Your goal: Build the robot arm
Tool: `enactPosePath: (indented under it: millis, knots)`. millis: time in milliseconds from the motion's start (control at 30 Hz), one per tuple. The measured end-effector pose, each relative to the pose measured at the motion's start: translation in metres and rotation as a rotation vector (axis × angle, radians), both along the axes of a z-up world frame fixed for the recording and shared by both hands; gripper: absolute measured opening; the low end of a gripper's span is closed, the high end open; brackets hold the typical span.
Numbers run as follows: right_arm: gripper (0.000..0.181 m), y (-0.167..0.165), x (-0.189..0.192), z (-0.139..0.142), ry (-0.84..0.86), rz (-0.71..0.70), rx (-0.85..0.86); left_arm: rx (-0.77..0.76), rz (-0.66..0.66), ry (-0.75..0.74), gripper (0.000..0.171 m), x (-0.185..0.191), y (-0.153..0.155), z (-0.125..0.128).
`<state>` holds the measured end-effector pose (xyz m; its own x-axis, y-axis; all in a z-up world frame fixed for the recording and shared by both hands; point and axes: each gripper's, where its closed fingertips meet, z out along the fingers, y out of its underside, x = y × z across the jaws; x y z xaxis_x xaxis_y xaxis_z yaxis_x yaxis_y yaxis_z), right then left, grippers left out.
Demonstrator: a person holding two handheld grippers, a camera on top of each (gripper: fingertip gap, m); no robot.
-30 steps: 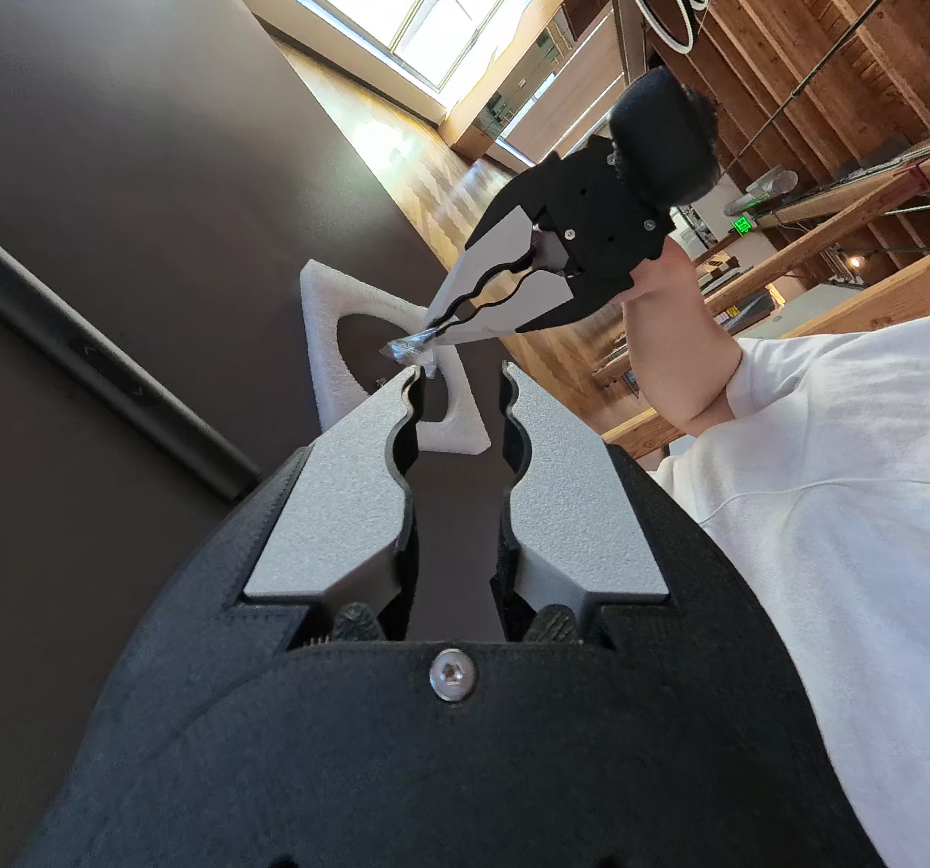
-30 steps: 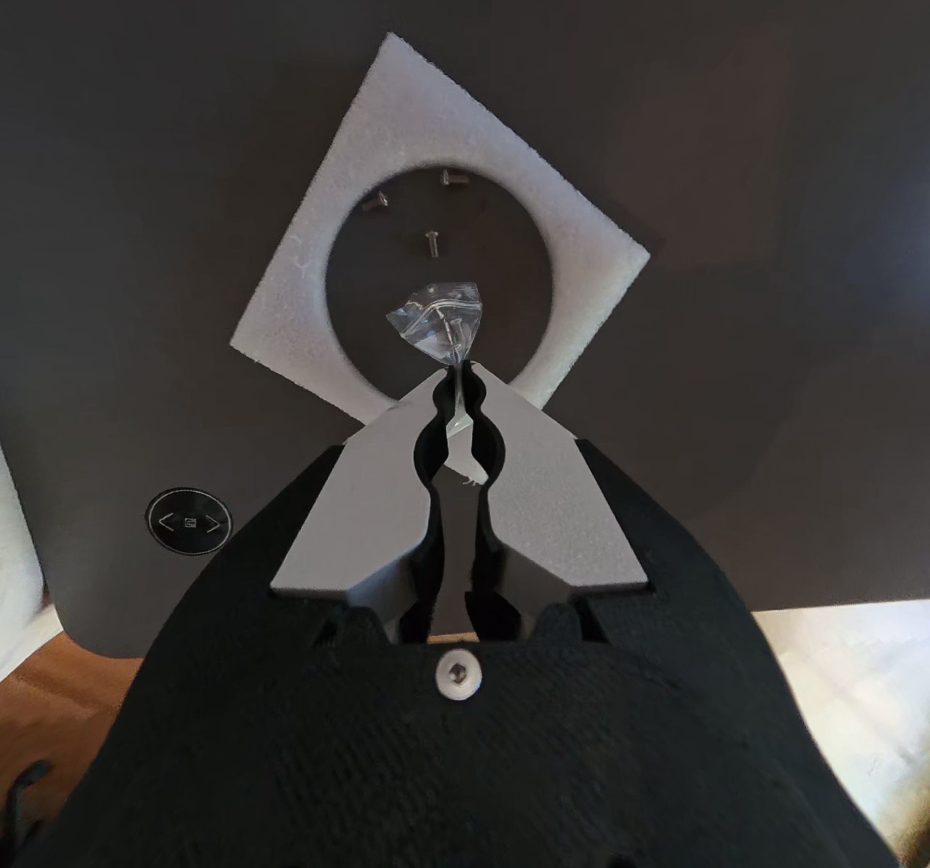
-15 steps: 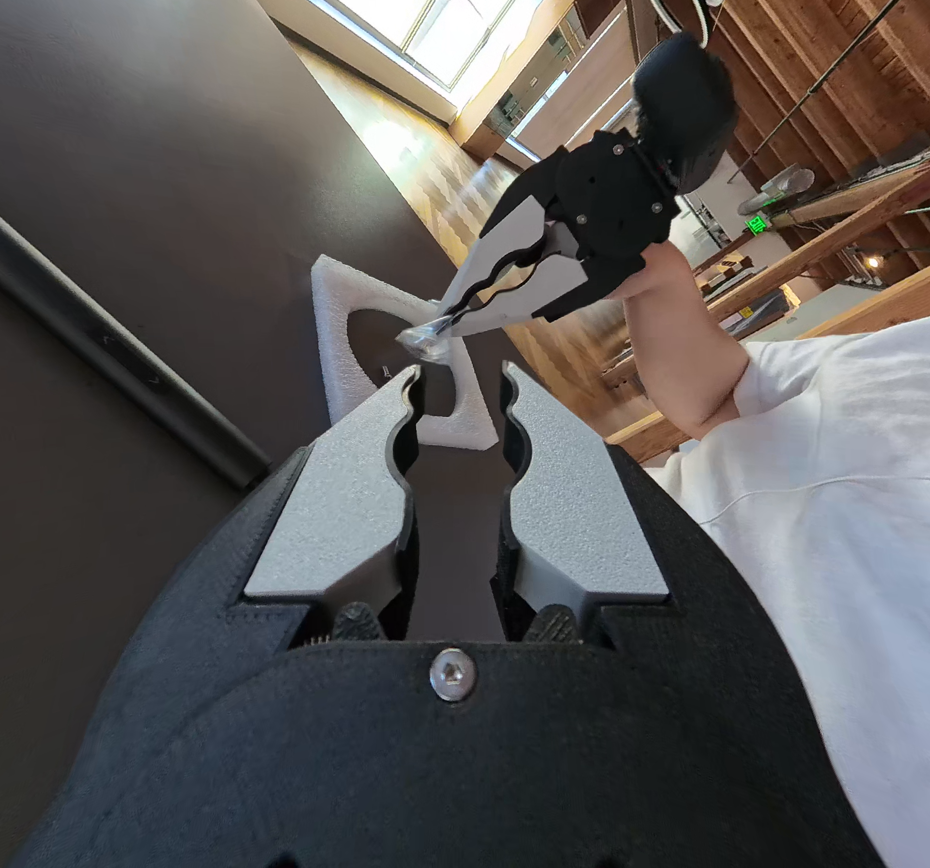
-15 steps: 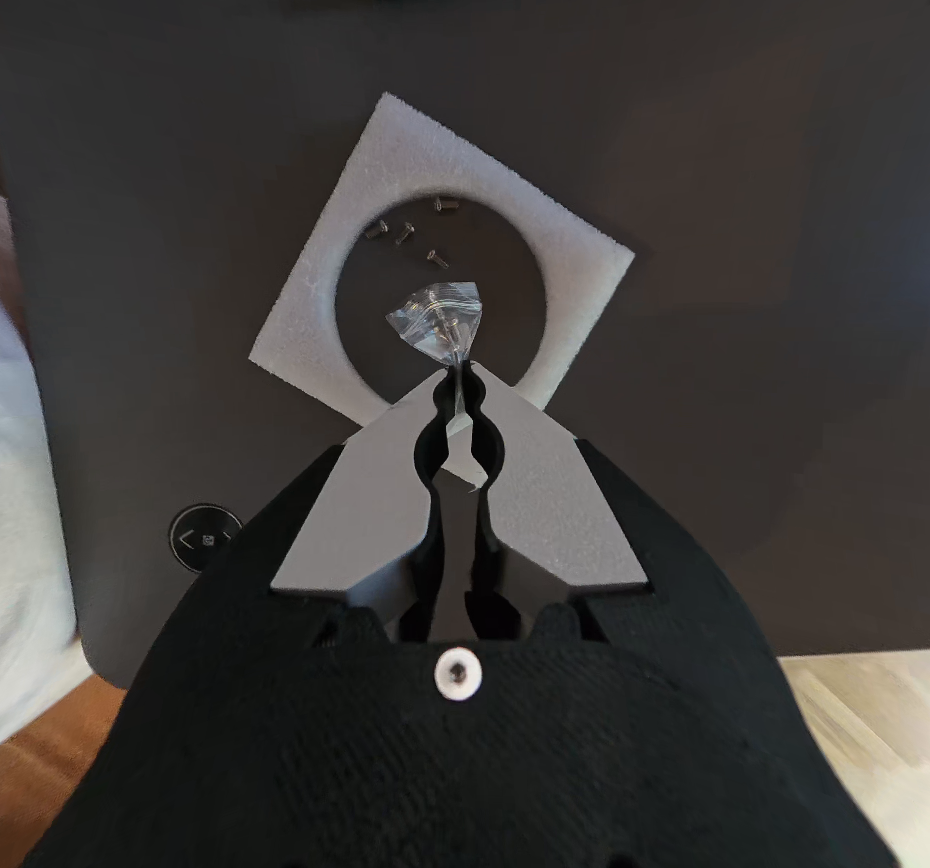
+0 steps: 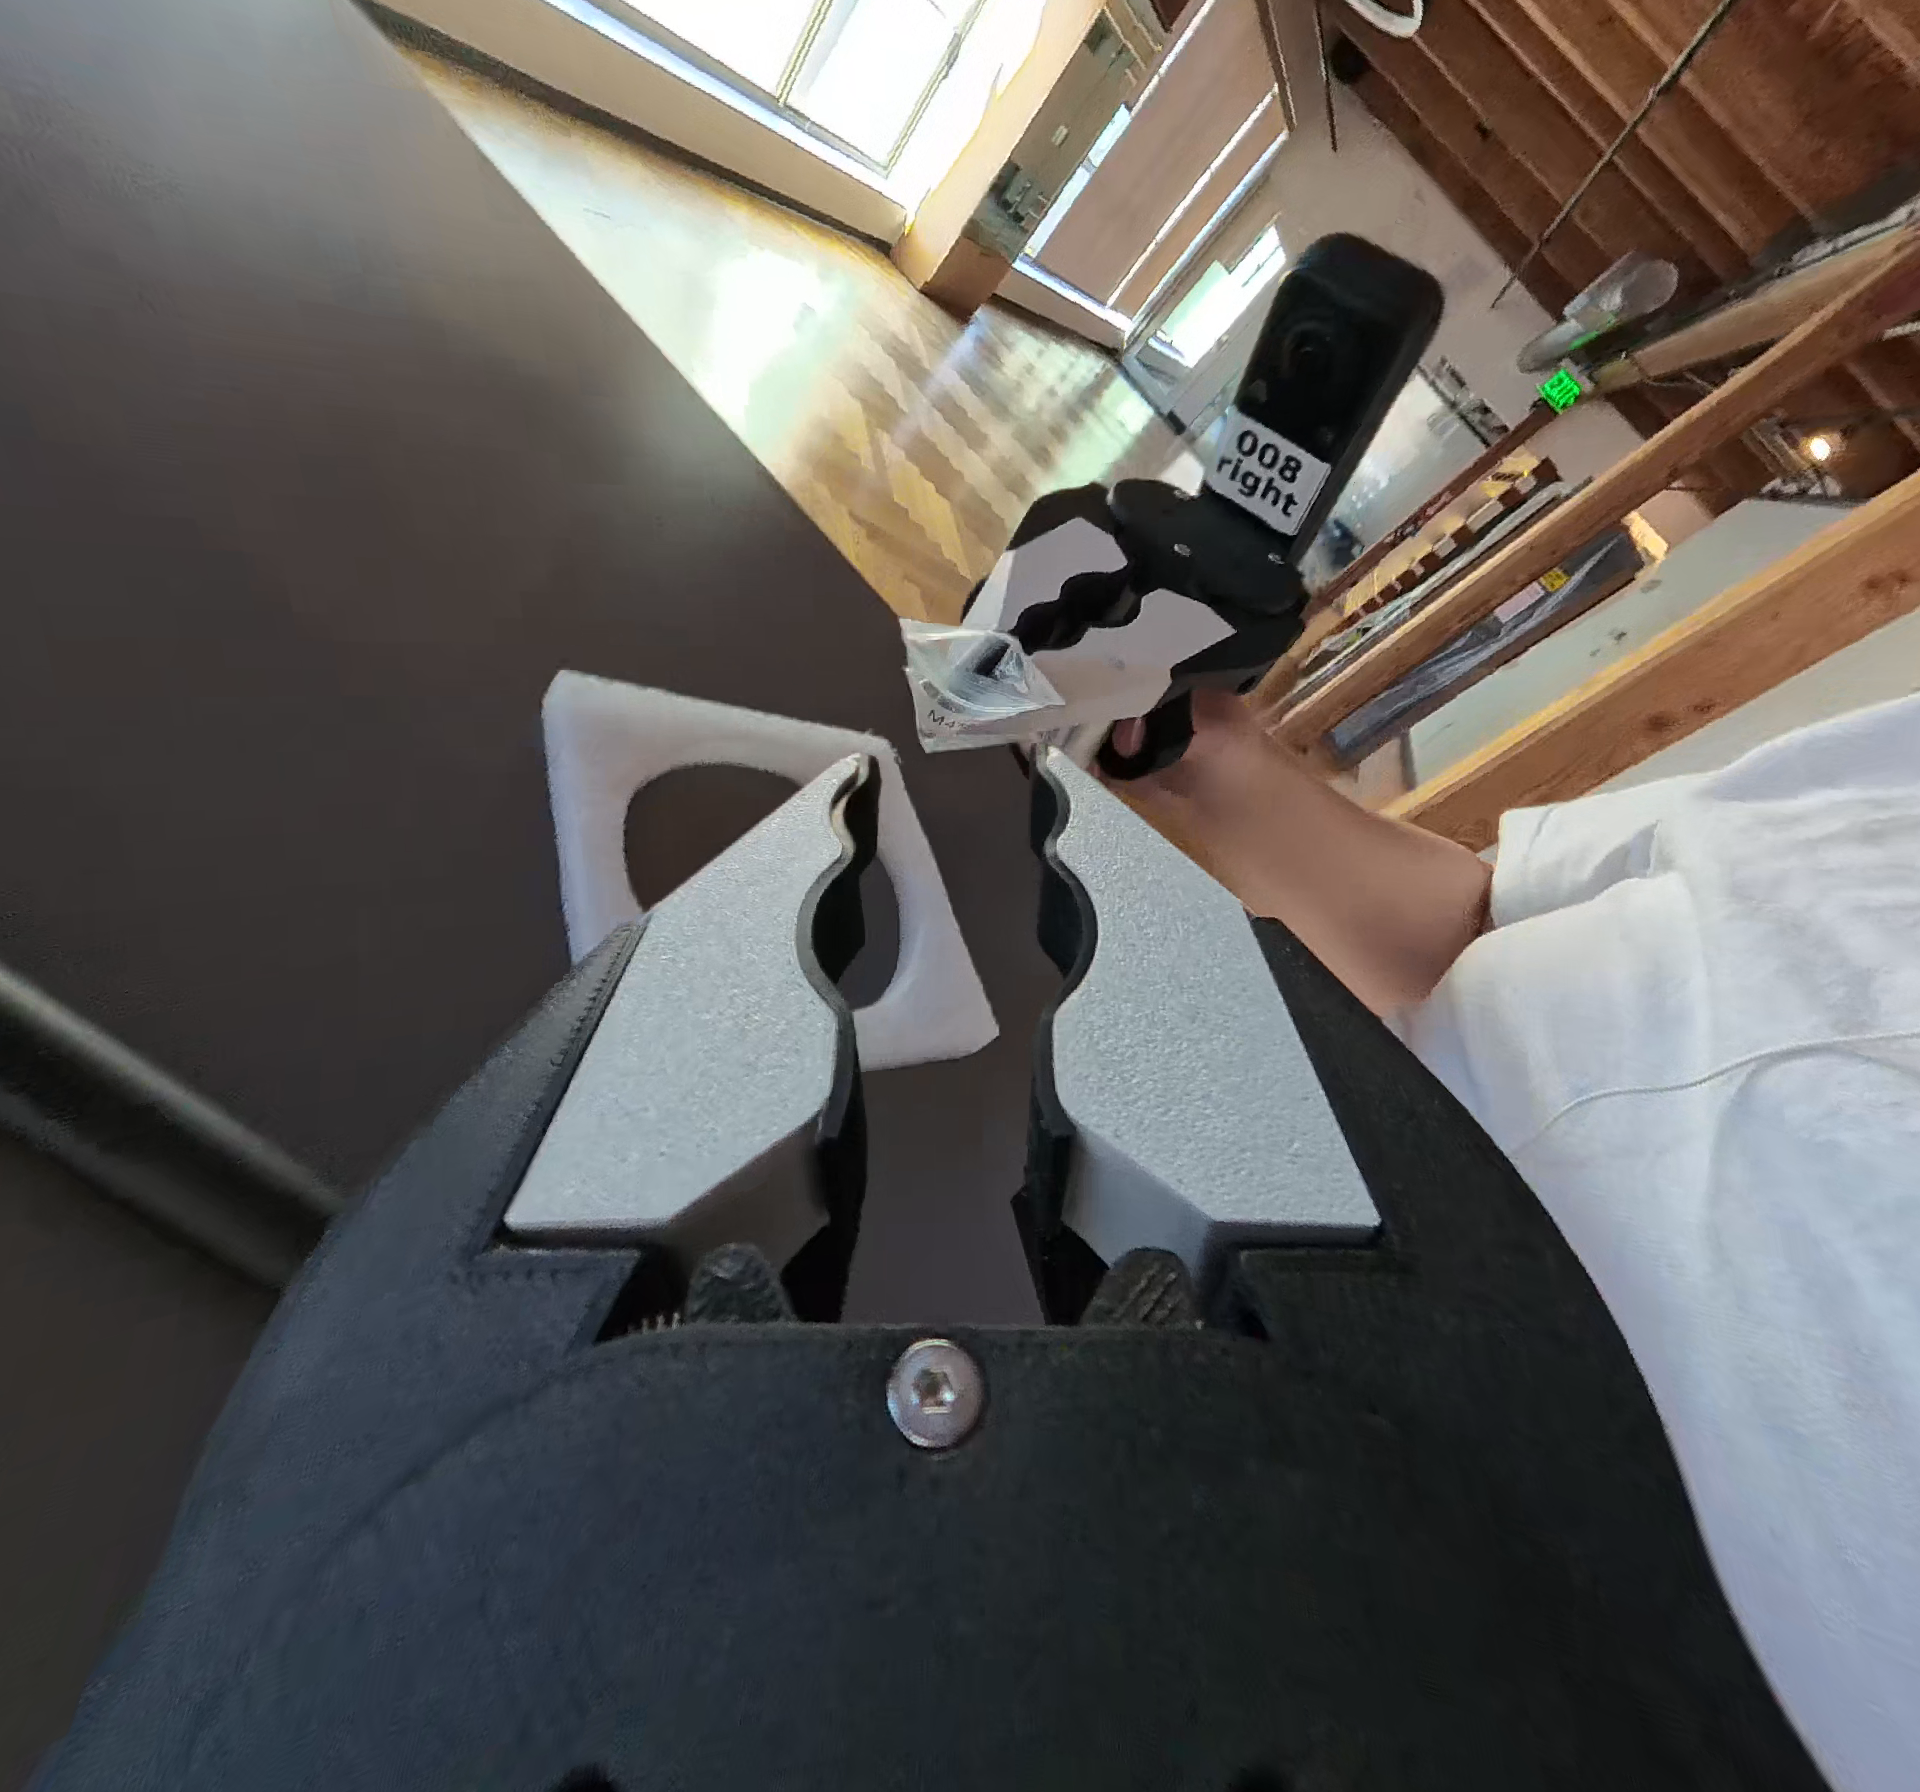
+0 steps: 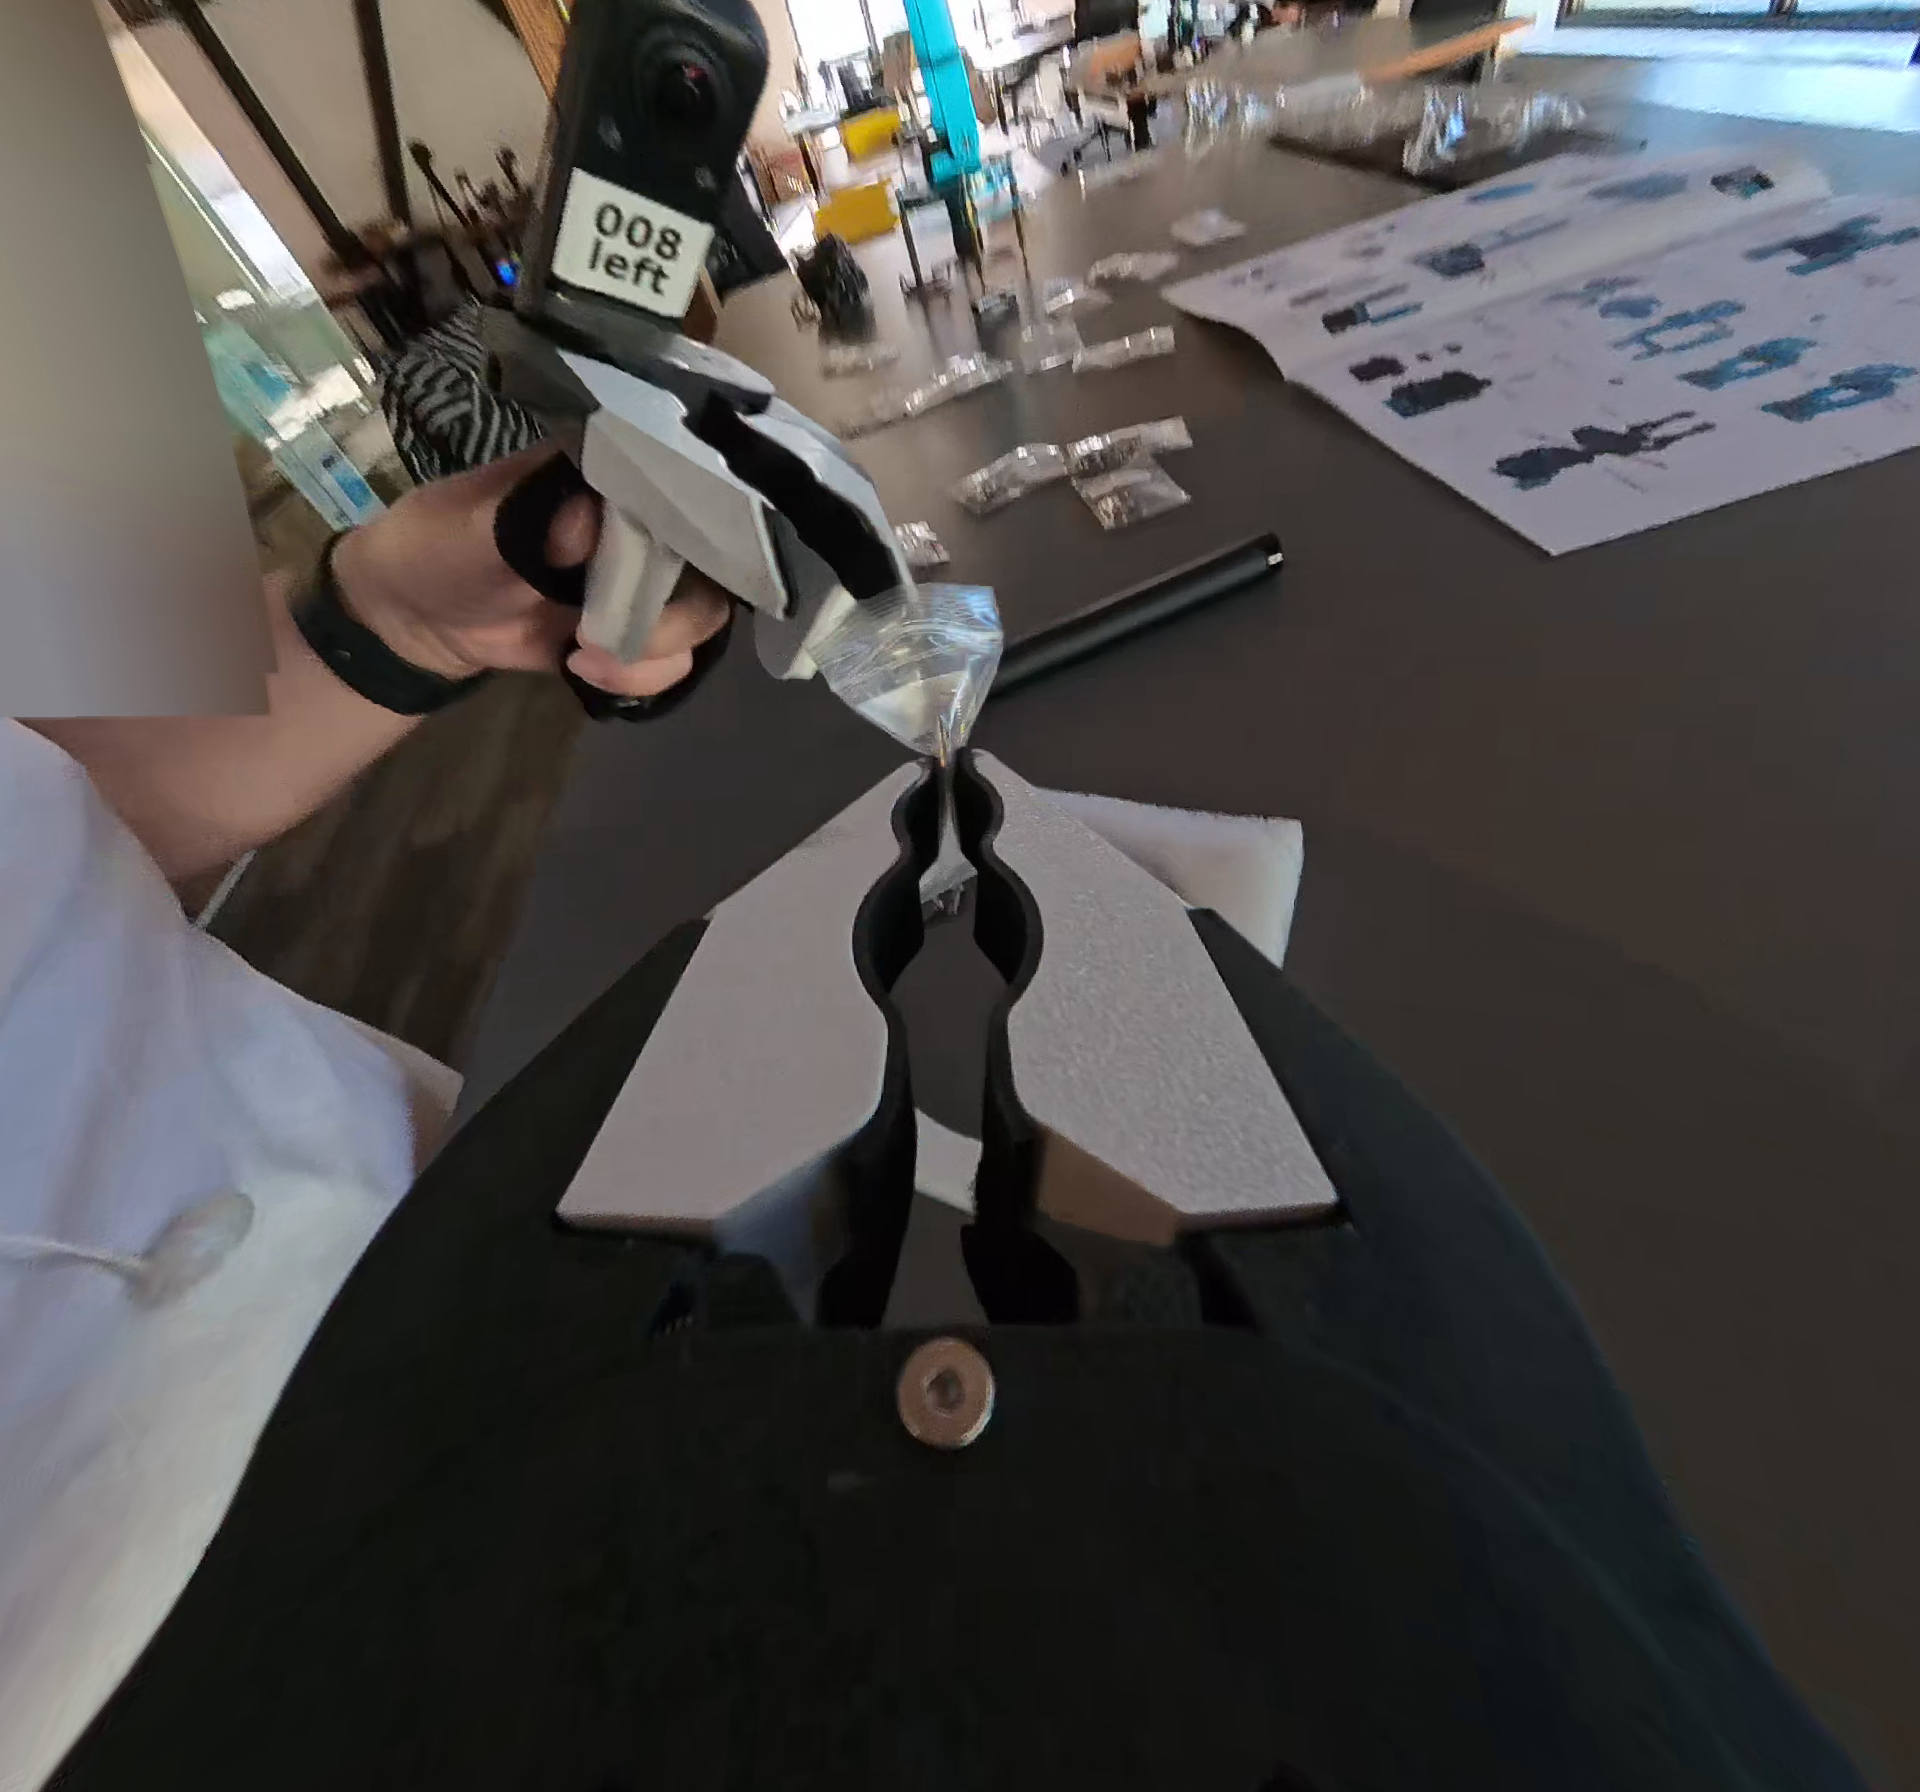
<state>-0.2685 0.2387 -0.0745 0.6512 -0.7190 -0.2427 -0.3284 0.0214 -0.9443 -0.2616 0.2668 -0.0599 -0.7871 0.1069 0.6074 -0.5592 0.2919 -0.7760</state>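
Lifted off the foam square (image 5: 727,734), the right gripper (image 6: 948,766) now clenches a clear bag (image 6: 914,662) before the left gripper (image 5: 951,771), parted; dark desk (image 6: 1558,807) beyond lies open.

- We are wearing a white short-sleeved shirt (image 5: 1714,1015) and a black wristband (image 6: 364,646).
- We are gripping black-bodied grippers: grey wavy-edged fingers (image 5: 717,1015), a silver hex screw (image 5: 935,1394).

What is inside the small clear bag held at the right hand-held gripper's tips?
The clear bag, pinched in the right hand-held gripper, shows one thin metal piece near its pinched corner. Glare and creases hide whether more is inside.
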Motion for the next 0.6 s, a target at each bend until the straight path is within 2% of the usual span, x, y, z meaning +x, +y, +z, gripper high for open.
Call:
enactPosePath:
  millis: [100,233,367,400,433,600]
  knots:
    - [0.001,-0.004,0.005,0.006,-0.075,-0.043,-0.026,0.043,0.002,-0.003,0.028,0.0,-0.009,0.005]
    - [0.002,-0.001,0.01,0.012,-0.169,-0.051,-0.084,0.019,0.003,0.161,0.02,0.002,-0.019,0.02]
    - [0.001,-0.003,0.015,0.014,-0.24,-0.074,-0.171,0.078,0.036,0.168,0.015,0.01,-0.023,0.018]
    - [0.001,-0.002,0.016,0.013,-0.254,-0.07,-0.189,0.105,0.049,0.165,0.005,0.012,-0.023,0.015]
    - [0.001,-0.002,0.017,0.013,-0.264,-0.066,-0.204,0.129,0.065,0.16,0.003,0.016,-0.023,0.012]
    - [0.001,-0.002,0.025,0.011,-0.3,-0.053,-0.223,0.162,0.051,0.158,0.0,0.022,-0.027,0.011]
